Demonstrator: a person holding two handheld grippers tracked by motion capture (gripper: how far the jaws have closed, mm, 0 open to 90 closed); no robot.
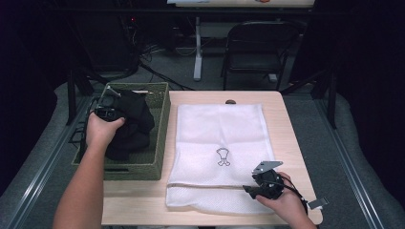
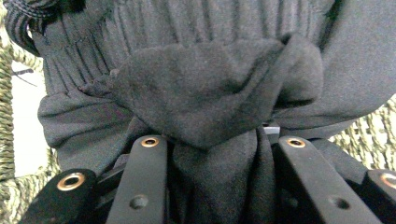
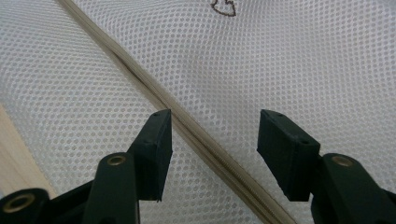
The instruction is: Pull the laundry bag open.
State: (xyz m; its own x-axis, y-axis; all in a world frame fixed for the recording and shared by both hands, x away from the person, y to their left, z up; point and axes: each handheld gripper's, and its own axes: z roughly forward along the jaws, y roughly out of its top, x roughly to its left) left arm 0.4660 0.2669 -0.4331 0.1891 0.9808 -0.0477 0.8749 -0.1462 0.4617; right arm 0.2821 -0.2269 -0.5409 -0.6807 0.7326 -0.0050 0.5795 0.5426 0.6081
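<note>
The left gripper (image 1: 109, 110) pinches the black garment (image 1: 131, 126), which lies bunched in the basket (image 1: 160, 124) at the table's left. Only a fold sits between the jaws, so it may slip out when lifted, or snag on the wicker rim. The right gripper (image 3: 212, 149) hovers spread over the zipper (image 3: 154, 95) of the mesh bag (image 1: 219, 133); closing off-line would likely grab mesh instead.

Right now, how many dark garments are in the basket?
1 that I can tell: a black garment bunched in the woven basket at the table's left, pinched by the left gripper. Its folds may hide others underneath.
</note>
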